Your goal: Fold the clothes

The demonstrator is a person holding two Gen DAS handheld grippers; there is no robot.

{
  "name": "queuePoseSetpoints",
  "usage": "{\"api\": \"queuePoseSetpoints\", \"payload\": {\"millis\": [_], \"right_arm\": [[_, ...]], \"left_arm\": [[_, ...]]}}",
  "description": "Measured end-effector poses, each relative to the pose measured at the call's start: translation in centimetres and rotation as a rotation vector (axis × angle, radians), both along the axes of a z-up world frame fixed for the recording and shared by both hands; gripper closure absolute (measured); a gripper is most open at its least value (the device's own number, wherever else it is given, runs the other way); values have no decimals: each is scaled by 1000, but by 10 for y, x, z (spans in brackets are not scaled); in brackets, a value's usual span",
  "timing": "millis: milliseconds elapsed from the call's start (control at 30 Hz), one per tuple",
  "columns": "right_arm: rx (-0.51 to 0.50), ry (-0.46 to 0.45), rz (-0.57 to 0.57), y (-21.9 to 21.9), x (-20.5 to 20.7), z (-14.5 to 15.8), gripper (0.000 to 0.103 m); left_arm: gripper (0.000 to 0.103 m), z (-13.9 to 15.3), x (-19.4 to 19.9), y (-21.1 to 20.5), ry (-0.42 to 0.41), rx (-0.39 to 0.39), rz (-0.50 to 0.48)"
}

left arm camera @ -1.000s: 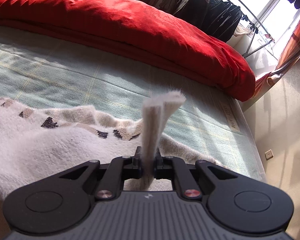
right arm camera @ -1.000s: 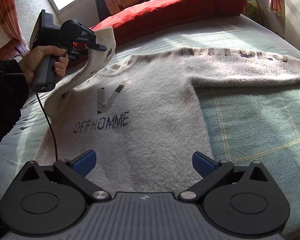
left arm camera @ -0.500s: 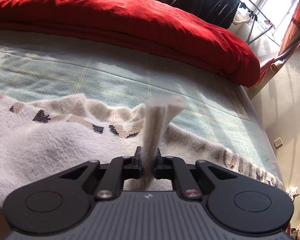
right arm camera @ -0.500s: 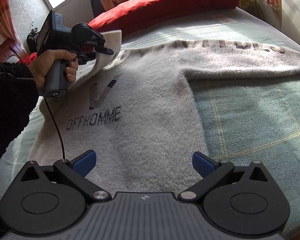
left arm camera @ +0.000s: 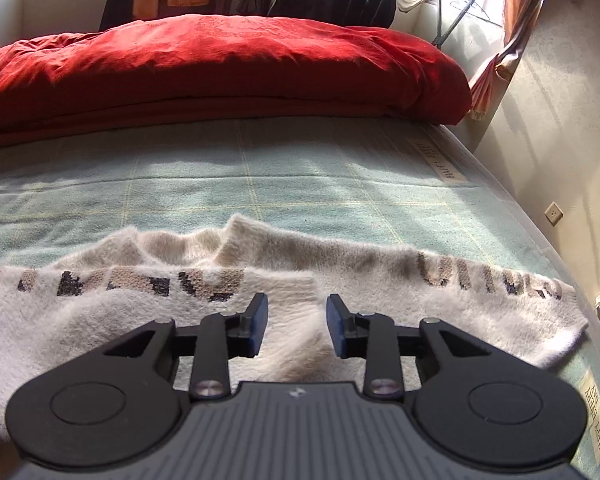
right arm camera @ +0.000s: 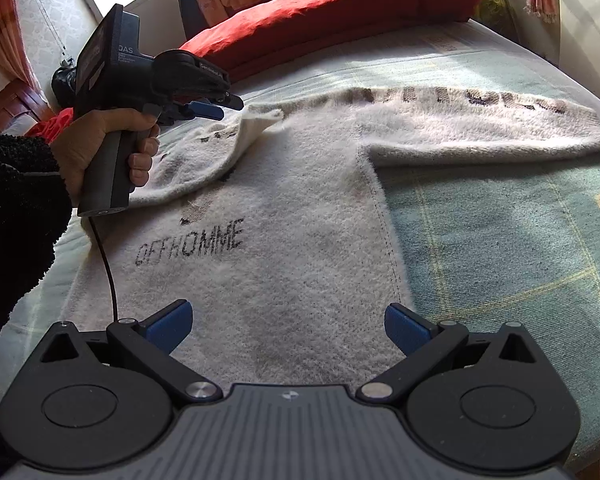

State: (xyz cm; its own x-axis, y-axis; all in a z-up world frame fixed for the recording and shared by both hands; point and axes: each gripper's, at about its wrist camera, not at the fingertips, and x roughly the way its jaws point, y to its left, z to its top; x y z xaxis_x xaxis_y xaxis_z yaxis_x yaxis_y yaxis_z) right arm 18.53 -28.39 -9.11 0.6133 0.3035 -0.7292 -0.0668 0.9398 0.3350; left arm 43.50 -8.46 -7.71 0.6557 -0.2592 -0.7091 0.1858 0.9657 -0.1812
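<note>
Released half a second back, the left gripper (left arm camera: 293, 326) now gapes empty above the left sleeve (right arm camera: 204, 164), folded across the sweater (right arm camera: 300, 248) on the bed (right arm camera: 520, 240). Right gripper (right arm camera: 288, 326) hovers wide open, empty, over the hem. Right sleeve (right arm camera: 480, 128) lies outstretched; body unfolded.

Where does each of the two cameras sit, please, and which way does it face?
Left wrist: on the left tool, low over the white sweater, facing the red duvet; only its open fingers show.
Right wrist: on the right tool, looking along the sweater; shows the hand holding the left tool.
Shared: sweater, duvet, bed.
</note>
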Motion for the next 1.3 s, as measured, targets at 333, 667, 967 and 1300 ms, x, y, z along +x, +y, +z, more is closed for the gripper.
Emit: {"api": "queuePoseSetpoints", "payload": {"millis": [333, 667, 967, 1300], "right_arm": [[-21, -42, 31, 20, -16, 24, 0], [-51, -78, 83, 51, -33, 46, 0], [-76, -66, 125, 75, -40, 47, 0], [-121, -7, 129, 85, -11, 25, 0]], "left_arm": [[51, 37, -56, 60, -50, 123, -20], [26, 52, -110, 167, 20, 145, 125], [23, 10, -133, 226, 103, 90, 253], [24, -69, -124, 236, 75, 62, 347]]}}
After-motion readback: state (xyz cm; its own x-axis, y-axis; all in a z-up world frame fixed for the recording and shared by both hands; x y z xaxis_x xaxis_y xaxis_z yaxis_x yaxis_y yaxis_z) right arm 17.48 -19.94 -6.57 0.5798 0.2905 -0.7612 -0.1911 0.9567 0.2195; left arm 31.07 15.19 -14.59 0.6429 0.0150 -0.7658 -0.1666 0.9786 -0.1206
